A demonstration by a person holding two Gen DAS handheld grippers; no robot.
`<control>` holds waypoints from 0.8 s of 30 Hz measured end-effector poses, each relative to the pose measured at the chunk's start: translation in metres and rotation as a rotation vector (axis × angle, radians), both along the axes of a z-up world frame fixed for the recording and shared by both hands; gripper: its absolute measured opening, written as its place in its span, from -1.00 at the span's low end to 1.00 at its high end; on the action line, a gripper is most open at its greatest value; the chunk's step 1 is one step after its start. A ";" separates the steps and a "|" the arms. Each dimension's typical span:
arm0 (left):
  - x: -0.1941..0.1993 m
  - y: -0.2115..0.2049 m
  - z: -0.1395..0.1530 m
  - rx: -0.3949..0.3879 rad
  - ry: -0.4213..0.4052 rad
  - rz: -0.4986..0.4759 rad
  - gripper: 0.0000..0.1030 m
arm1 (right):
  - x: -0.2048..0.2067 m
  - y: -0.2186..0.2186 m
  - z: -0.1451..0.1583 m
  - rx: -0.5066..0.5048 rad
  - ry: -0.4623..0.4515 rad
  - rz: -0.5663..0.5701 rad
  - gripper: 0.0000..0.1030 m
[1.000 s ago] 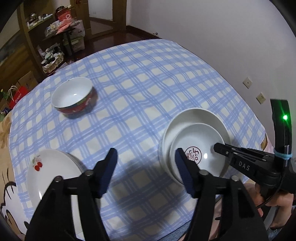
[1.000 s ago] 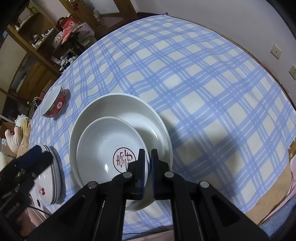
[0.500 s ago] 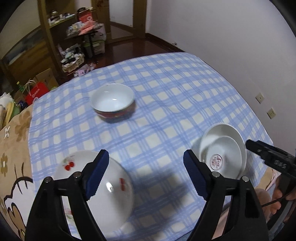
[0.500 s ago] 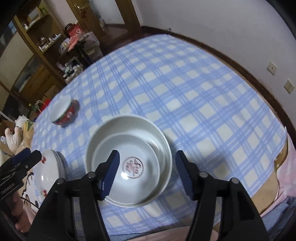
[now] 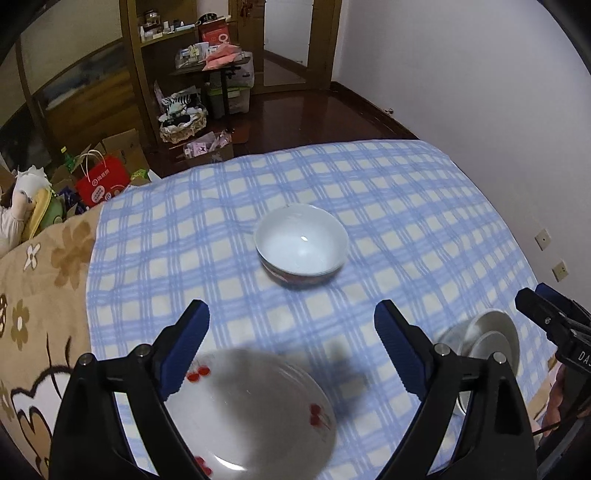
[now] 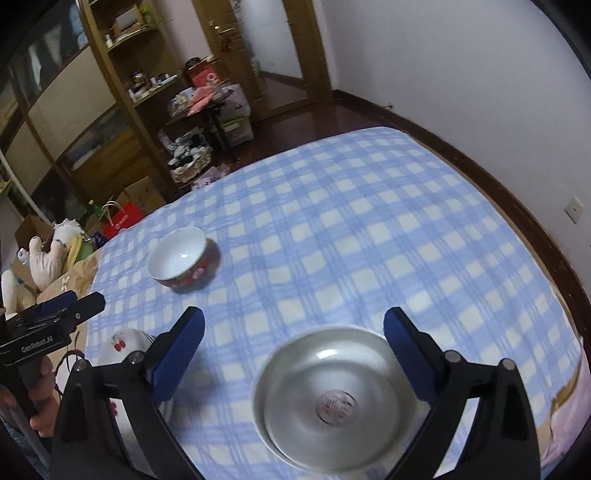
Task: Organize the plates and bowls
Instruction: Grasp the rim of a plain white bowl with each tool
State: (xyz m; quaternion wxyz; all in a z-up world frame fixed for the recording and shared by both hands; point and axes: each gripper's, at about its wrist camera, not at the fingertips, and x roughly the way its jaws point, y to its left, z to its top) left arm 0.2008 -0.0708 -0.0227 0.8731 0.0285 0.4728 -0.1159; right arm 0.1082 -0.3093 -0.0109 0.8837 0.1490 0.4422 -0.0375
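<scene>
Both tools' jaws are opening and hold nothing: left gripper (image 5: 291,347) above the near-left cherry plates (image 5: 258,413), right gripper (image 6: 293,350) above the near-right nested dishes (image 6: 332,398). Stacks look done; the red bowl (image 5: 301,245) stands alone farther back, apparently left to place.

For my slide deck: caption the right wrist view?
Right claw opening above nested white dishes; red bowl waits beyond.

A lived-in home: a counter (image 5: 369,192) under a blue checked cloth, a cluttered wooden shelf (image 5: 162,33) at eleven o'clock, boxes and a red bag (image 5: 101,182) on the dark floor (image 5: 303,118), plush toys (image 6: 44,254) at nine.
</scene>
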 end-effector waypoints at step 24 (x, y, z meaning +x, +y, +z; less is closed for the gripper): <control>0.105 0.010 -0.067 0.028 0.050 -0.014 0.74 | 0.132 0.069 -0.054 0.079 -0.034 0.099 0.98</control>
